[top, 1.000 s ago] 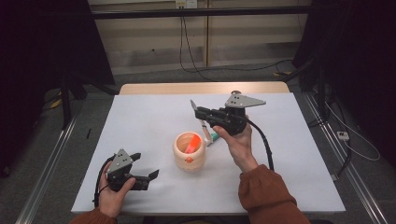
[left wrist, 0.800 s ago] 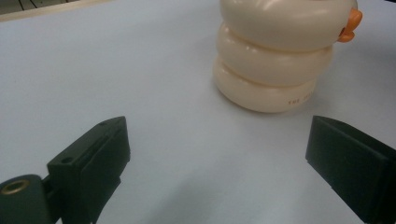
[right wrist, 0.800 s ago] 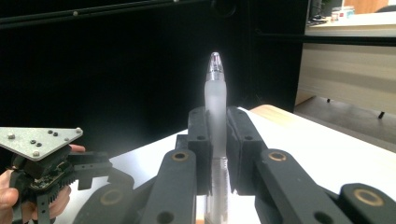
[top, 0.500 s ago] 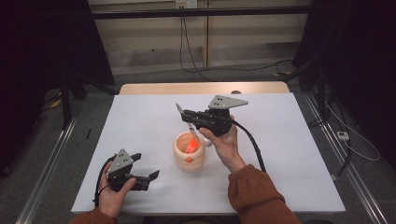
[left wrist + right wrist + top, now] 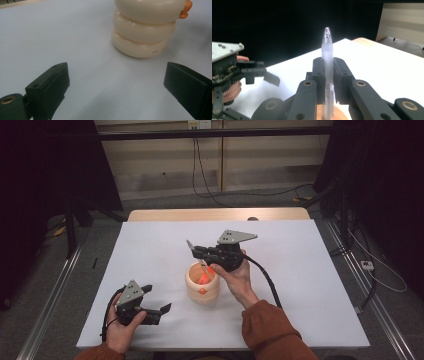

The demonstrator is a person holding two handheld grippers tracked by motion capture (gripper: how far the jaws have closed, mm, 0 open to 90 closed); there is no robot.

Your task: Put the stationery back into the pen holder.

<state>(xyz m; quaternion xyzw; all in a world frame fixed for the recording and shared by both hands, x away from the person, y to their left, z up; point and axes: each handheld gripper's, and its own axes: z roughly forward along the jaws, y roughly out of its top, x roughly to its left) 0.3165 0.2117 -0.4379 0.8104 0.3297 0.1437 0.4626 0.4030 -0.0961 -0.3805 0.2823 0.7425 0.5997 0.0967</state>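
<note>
At the left of the table (image 5: 150,245), near its front edge, the left gripper (image 5: 159,312) rested low in the person's left hand (image 5: 120,330), its jaws spread wide with nothing between them; in the left gripper view they framed bare white tabletop, with the cream ribbed holder (image 5: 145,30) standing well ahead of them. In the high view that holder (image 5: 202,282) stood near the middle of the table, something orange showing inside it. Just to its right, the right gripper (image 5: 197,251) hung over the holder's rim in the person's right hand (image 5: 239,277), tilted across toward the left. Its jaws were clamped on a clear pen (image 5: 327,65), which in the right gripper view stood pinched between the pads (image 5: 319,72), its frosted grip and tip sticking out beyond them and its lower end over the holder's mouth.
</note>
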